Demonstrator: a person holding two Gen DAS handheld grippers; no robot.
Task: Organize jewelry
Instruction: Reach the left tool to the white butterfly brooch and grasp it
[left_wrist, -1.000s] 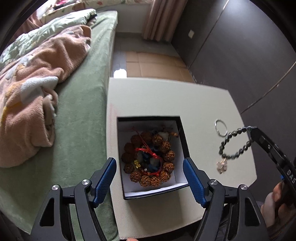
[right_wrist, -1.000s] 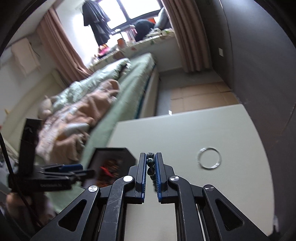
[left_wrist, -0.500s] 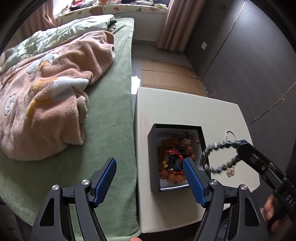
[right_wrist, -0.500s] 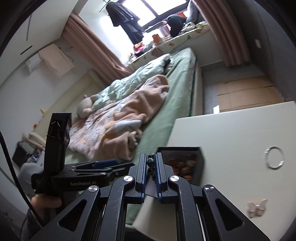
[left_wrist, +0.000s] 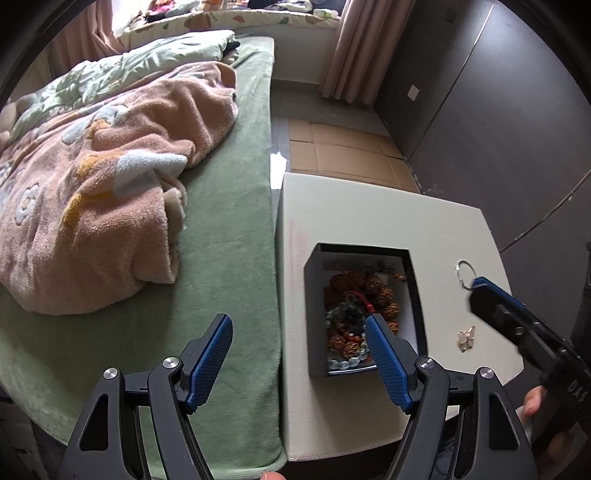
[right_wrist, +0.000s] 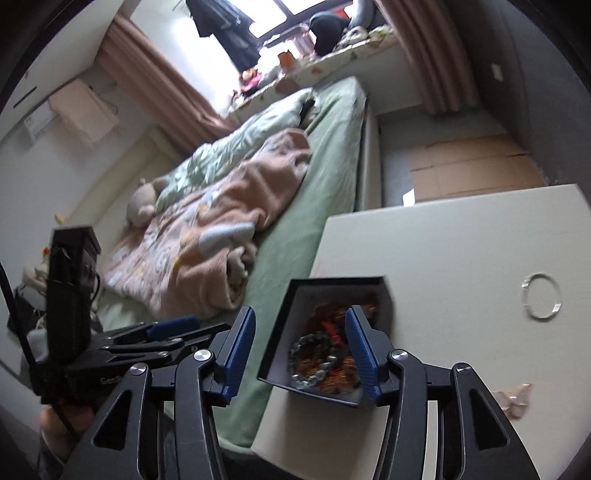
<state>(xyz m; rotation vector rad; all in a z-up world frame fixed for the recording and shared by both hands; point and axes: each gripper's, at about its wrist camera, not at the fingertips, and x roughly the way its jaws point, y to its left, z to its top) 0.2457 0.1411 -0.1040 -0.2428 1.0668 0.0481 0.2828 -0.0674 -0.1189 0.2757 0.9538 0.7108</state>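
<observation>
A black jewelry box (left_wrist: 314, 295) (right_wrist: 280, 332) with a white lining stands on the white table (left_wrist: 369, 221) near its left edge. It holds brown bead bracelets and the dark bead bracelet (right_wrist: 314, 347) (left_wrist: 343, 314). A silver ring (left_wrist: 466, 271) (right_wrist: 541, 301) and a butterfly charm (left_wrist: 466, 338) (right_wrist: 515, 400) lie on the table to the right of the box. My left gripper (left_wrist: 299, 354) is open and empty, over the bed edge and the box's front left. My right gripper (right_wrist: 299, 350) is open above the box; its arm shows in the left wrist view (left_wrist: 517, 325).
A bed (left_wrist: 221, 240) with a green sheet and a pink blanket (left_wrist: 92, 184) adjoins the table's left side. A dark wall (left_wrist: 498, 110) stands on the right. Cardboard (left_wrist: 343, 151) covers the floor beyond the table.
My right gripper carried the dark bead bracelet from the table to the box, opened, and the bracelet now lies in the box. My left gripper drew back and to the left.
</observation>
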